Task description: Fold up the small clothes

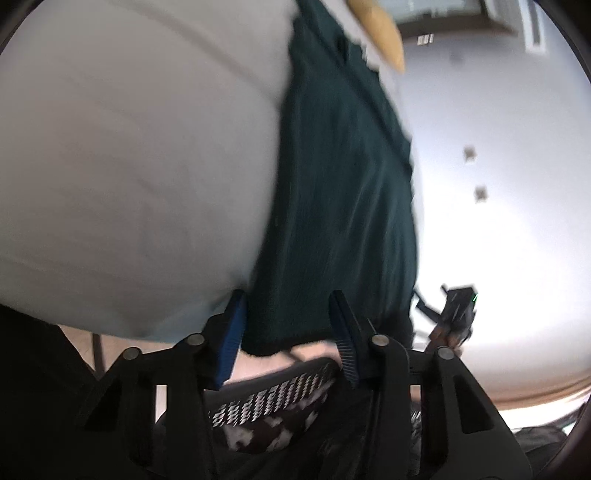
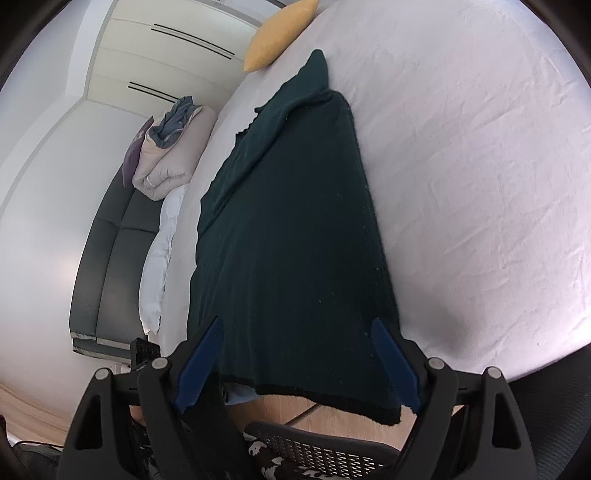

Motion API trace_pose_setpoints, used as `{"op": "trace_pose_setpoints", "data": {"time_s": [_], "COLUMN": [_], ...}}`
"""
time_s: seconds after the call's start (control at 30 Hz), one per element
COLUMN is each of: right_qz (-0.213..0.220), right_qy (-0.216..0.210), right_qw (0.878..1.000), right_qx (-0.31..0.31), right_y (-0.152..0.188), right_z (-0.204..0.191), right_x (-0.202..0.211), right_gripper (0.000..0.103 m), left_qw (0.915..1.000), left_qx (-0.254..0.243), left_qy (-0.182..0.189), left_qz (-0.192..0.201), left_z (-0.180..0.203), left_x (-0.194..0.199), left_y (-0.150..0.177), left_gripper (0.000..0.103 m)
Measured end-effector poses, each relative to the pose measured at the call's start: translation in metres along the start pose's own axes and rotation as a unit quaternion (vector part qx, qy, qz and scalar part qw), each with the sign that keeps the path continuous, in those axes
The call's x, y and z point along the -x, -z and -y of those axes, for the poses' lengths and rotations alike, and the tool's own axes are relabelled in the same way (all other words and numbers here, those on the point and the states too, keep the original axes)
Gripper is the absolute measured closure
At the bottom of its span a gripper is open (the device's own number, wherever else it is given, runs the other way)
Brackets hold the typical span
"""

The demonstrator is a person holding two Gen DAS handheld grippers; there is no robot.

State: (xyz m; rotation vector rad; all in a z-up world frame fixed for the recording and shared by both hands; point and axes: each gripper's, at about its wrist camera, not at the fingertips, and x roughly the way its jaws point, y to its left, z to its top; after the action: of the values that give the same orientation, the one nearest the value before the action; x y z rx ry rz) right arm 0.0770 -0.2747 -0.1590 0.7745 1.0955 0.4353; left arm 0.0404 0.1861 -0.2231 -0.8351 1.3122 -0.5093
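Observation:
A dark green knitted garment (image 2: 295, 221) lies stretched out on a white bed sheet (image 2: 480, 166), its near hem hanging over the bed's edge. My right gripper (image 2: 295, 354) is open, its blue fingers (image 2: 395, 365) straddling the hem; the cloth lies between them ungripped. In the left wrist view the same garment (image 1: 340, 192) runs up the middle of a blurred frame on the sheet (image 1: 129, 166). My left gripper (image 1: 288, 332) is open, its blue fingers (image 1: 231, 339) on either side of the hem. The other gripper (image 1: 456, 310) shows at the right.
A yellow pillow (image 2: 282, 35) lies at the bed's far end. A folded beige duvet with blue cloth (image 2: 170, 147) sits on a dark sofa (image 2: 107, 251) to the left. A mesh chair (image 2: 317, 450) and camouflage-patterned fabric (image 1: 258, 435) are below the grippers. Wooden floor (image 2: 33, 410) shows beneath.

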Motion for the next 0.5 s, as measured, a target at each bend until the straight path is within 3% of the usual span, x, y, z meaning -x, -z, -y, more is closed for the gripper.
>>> {"op": "trace_pose_setpoints", "data": {"time_s": [0.07, 0.2, 0.37, 0.5], "right_qz": [-0.008, -0.013, -0.015, -0.044], "right_qy": [0.003, 0.013, 0.033, 0.034], "right_qw": [1.0, 1.0, 0.999, 0.998], "right_qx": [0.002, 0.001, -0.012, -0.022], "right_y": [0.0, -0.002, -0.003, 0.0], "right_z": [0.001, 0.003, 0.015, 0.024], "right_x": [0.0, 0.008, 0.02, 0.016], "right_gripper": [0.018, 0.021, 0.021, 0.02], "left_qw": [0.9997, 0.9995, 0.9996, 0.9994], "left_qx": [-0.009, -0.009, -0.008, -0.001], "left_qy": [-0.01, -0.004, 0.015, 0.031], "left_qz": [-0.022, -0.029, -0.025, -0.015], "left_z": [0.003, 0.0, -0.008, -0.01], "left_x": [-0.009, -0.013, -0.012, -0.014], "left_y": [-0.003, -0.009, -0.012, -0.009], "left_gripper": [0.061, 0.061, 0.061, 0.062]}}
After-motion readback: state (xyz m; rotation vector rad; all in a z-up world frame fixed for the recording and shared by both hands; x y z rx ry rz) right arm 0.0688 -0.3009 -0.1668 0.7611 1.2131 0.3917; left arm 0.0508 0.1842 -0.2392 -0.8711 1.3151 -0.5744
